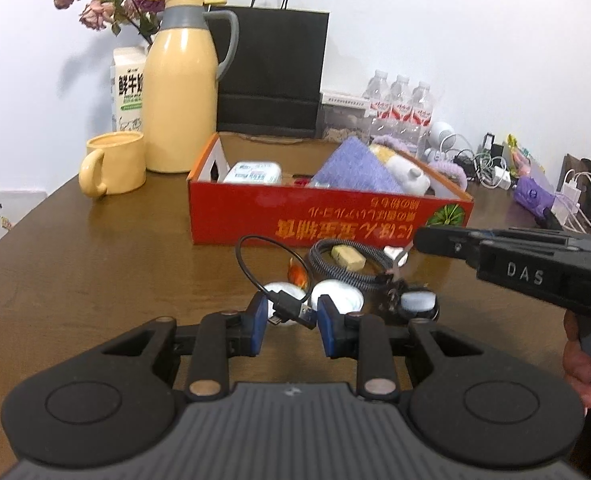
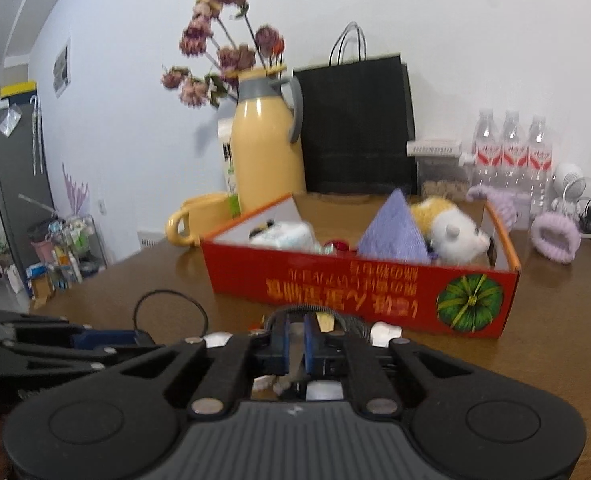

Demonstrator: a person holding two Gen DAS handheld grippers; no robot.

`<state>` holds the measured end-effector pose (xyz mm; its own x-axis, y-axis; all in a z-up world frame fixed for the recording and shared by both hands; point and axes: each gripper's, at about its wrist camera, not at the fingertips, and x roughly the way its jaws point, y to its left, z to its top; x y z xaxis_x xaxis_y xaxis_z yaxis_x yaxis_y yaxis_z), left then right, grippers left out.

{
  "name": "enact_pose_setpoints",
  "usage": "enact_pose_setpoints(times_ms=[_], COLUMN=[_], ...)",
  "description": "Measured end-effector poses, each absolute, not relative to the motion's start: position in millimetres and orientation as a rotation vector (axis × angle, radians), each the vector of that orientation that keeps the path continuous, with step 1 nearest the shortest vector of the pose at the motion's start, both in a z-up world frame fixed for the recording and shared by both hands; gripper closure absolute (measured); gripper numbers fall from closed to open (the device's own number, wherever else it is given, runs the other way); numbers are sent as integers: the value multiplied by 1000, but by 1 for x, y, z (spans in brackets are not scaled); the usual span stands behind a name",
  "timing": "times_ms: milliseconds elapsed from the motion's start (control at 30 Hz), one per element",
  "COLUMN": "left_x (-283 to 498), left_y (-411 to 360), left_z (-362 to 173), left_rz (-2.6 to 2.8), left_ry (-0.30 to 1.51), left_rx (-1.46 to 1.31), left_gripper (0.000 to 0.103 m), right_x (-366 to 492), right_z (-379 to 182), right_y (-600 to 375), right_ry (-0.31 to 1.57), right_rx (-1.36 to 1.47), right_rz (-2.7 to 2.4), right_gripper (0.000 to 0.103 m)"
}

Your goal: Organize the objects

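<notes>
Black cable (image 1: 291, 308) lies by its plug between the left gripper's (image 1: 287, 322) barely parted pads, the right gripper (image 2: 295, 344) is pinched shut on something small before the red box (image 1: 327, 216), so lifting it boxward seems next.

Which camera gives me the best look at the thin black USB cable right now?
The left wrist view. There the thin black USB cable loops over the table and its plug sits between the left tongs. The right wrist view shows only the blurred loop; its plug end is hidden behind the left tongs.
</notes>
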<state>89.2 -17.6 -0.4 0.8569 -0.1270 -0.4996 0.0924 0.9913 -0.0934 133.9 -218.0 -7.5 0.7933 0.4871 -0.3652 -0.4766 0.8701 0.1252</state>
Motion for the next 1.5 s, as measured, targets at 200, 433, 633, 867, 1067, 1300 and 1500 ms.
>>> enact_pose_setpoints(times_ms=[200,433,633,867,1067,1300,1500], left_x=[105,148,195,246,270,276,270], left_y=[-24,-29,-37,-38,-31,-26,-19], left_z=[19,40,49,39,22,13,17], left_rz=[-133,-133,-126,-83,-80,-84,-34], left_ry=[464,402,396,414,421,402,352], left_rx=[-60,-64,-37,-17,-23,-11,-39], left_gripper=[75,75,75,75,75,74,11], right_x=[147,182,226,271,292,299,292], right_z=[14,37,41,23,-2,-16,-18], right_y=[-215,-208,-201,-193,-194,-195,-199], right_ry=[331,272,269,306,353,402,408], right_rx=[28,23,13,10,-15,-26,-15], right_rz=[510,477,437,395,375,359,330], right_gripper=[97,97,97,97,97,94,61])
